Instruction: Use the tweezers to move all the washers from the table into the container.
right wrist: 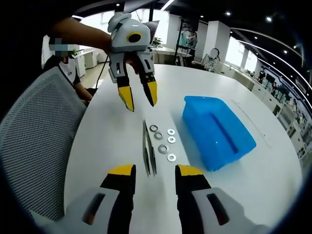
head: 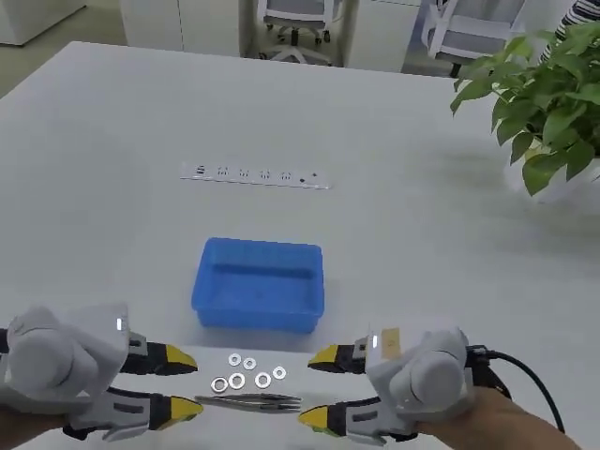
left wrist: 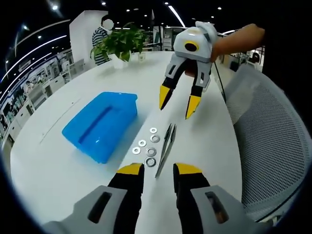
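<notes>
White table (head: 112,141). Blue container (head: 259,284) mid-table, open top up. Power strip (head: 255,175) beyond it (markings too small to read). Left gripper (head: 197,383) and right gripper (head: 307,386) low at the near edge, tips facing each other, jaws of both apart, gripping nothing. Tweezers (head: 251,400) flat between the tips, untouched. Six washers (head: 237,381) clustered on the table between tweezers and container, outside it.

Pretty plain white surface (head: 112,141): blue container (head: 258,314) in the middle, six washers (head: 237,381) near it, tweezers (head: 248,400) just beside those, power strip (head: 255,175) further back, potted plant (head: 544,94) at the far right.
</notes>
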Available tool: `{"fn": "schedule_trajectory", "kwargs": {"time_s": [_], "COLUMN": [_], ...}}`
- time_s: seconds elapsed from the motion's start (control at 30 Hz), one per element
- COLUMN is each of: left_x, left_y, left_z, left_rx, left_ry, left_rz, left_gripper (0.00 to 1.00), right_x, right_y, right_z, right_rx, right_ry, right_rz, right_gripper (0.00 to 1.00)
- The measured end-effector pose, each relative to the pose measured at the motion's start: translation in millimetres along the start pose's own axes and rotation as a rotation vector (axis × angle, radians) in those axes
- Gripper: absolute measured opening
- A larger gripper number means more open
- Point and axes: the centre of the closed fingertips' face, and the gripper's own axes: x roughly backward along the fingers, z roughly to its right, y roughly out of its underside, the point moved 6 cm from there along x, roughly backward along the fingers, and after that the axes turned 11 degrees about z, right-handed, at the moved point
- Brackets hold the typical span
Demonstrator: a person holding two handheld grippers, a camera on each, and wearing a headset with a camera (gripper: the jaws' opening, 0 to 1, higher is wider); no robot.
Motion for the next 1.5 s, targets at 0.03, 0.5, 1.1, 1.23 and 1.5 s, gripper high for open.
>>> {"fn": "schedule_trajectory", "kwargs": {"time_s": [0.03,0.5,1.1,1.23,1.5], "left_x": [-0.4,-8.7,-20.7,-23.2,-25.0], "left_y": [0.3,10.6,15.8,19.2,22.2], "left_z": [-0.2,-6.5,-6.4,-6.7,-5.1], "left_rx": [-0.003,-0.062,-0.082,-0.098,-0.123], "left_ry": [0.003,0.086,0.153,0.165,0.184], "left_rz": [-0.003,-0.097,-0.137,-0.155,-0.172], "left_gripper": [0.28,0.17,0.08,0.07,0.07], "right_x": [-1.6,-24.8,-44.3,-45.0,-46.6], "right_y": [0.1,-1.4,2.0,3.7,2.7], "right_z": [0.1,-4.0,-4.7,-4.4,-5.0], "right_rx": [0.005,0.024,0.034,0.040,0.041], "right_ry": [-0.005,-0.096,-0.141,-0.146,-0.149], "right_rz": [-0.003,-0.037,-0.073,-0.081,-0.079], "right_gripper": [0.32,0.20,0.15,0.14,0.13]}}
